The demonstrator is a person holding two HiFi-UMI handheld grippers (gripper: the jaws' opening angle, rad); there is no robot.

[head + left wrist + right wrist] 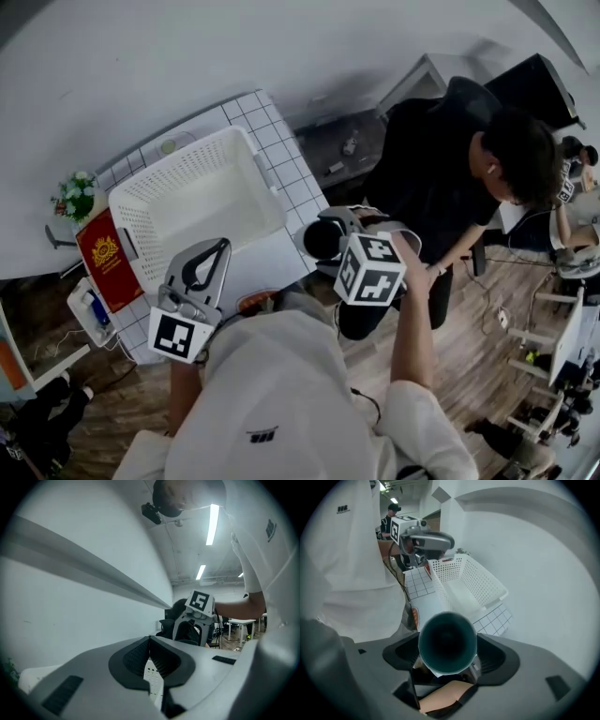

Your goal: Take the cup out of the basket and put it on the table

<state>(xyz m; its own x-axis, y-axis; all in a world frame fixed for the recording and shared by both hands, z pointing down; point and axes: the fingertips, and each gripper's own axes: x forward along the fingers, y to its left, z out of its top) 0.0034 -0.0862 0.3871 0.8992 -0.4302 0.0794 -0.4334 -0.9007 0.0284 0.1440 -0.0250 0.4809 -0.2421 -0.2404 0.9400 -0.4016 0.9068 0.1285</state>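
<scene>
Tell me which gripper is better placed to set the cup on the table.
Right. The right gripper is shut on the cup, which is outside the basket and near the table. The left gripper is shut and empty, so it would need a handover first.

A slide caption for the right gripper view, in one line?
Right gripper holds the cup, seen mouth-on; the basket lies beyond.

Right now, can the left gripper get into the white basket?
Probably yes. The basket is open on top and looks empty, and the left gripper hangs by its near edge with nothing between them. Its jaws are shut, though.
</scene>
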